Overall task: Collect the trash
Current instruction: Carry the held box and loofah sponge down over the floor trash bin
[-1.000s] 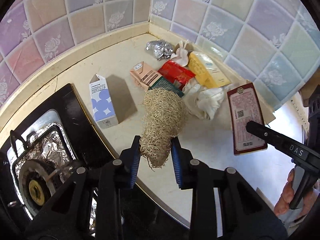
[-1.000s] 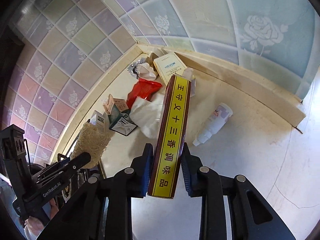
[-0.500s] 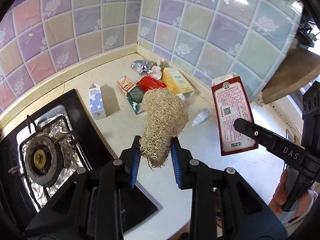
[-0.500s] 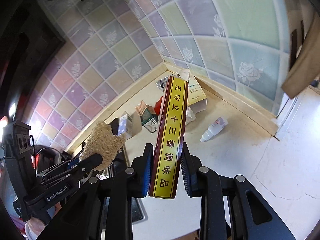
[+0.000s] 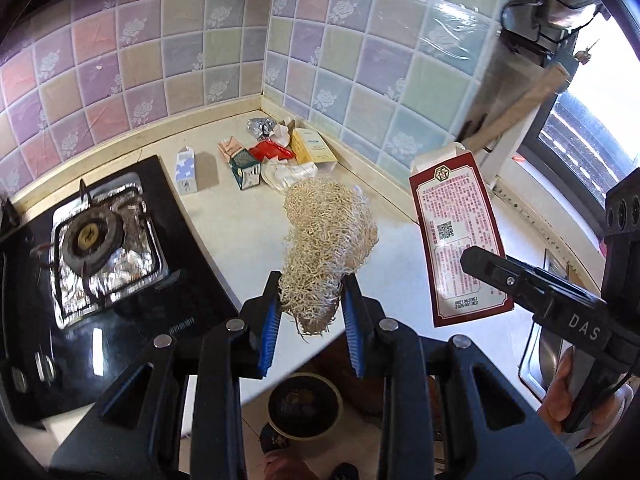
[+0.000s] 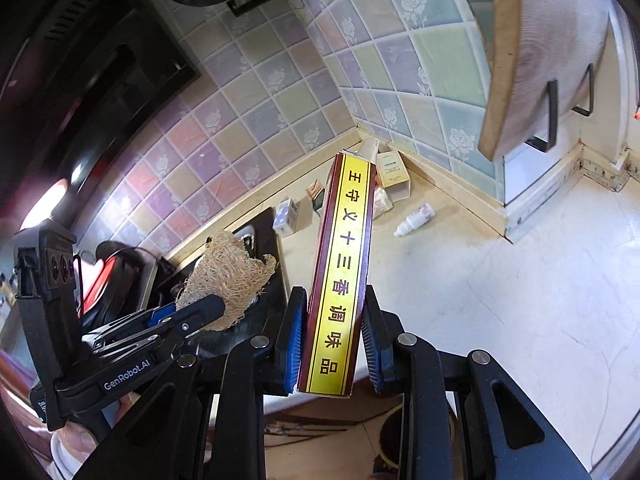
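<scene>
Both grippers loaded, above tabletop (image 5: 224, 216)
Left gripper (image 5: 308, 320) clamps loofah (image 5: 328, 236); right gripper (image 6: 332, 344) clamps red box (image 6: 340, 280); trash pile (image 5: 276, 156) far ahead

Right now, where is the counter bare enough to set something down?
Bare counter lies between the stove and the corner trash pile, and widely right of the small white bottle. The corner itself is crowded with boxes and wrappers.
</scene>
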`<action>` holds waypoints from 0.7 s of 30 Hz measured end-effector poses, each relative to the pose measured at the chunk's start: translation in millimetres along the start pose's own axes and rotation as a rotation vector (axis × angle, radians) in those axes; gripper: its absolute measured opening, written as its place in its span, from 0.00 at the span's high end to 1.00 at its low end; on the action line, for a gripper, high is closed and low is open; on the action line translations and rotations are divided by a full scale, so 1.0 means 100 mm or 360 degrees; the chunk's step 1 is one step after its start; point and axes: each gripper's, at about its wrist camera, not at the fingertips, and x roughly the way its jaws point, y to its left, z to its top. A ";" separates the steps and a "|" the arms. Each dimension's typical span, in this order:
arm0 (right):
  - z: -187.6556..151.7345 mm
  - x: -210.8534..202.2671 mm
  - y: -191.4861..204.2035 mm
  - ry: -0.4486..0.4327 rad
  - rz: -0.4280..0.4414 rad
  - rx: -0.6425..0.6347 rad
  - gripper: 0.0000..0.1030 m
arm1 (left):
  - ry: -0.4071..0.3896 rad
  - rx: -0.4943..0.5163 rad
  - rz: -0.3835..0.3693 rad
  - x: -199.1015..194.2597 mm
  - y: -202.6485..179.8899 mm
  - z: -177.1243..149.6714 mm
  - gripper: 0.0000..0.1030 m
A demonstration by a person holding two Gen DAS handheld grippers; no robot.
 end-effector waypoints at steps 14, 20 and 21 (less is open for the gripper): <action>-1.23 -0.55 -0.31 0.0167 0.0023 -0.0092 0.75 | 0.0192 -0.0015 0.0025 -0.18 -0.55 -1.35 0.75; -1.80 -0.30 -0.47 0.0321 -0.0038 -0.0068 0.75 | 0.0338 -0.0010 0.0032 0.10 -0.57 -1.81 0.75; -1.93 -0.23 -0.50 0.0362 -0.0050 -0.0063 0.75 | 0.0367 -0.0014 0.0030 0.17 -0.55 -1.88 0.75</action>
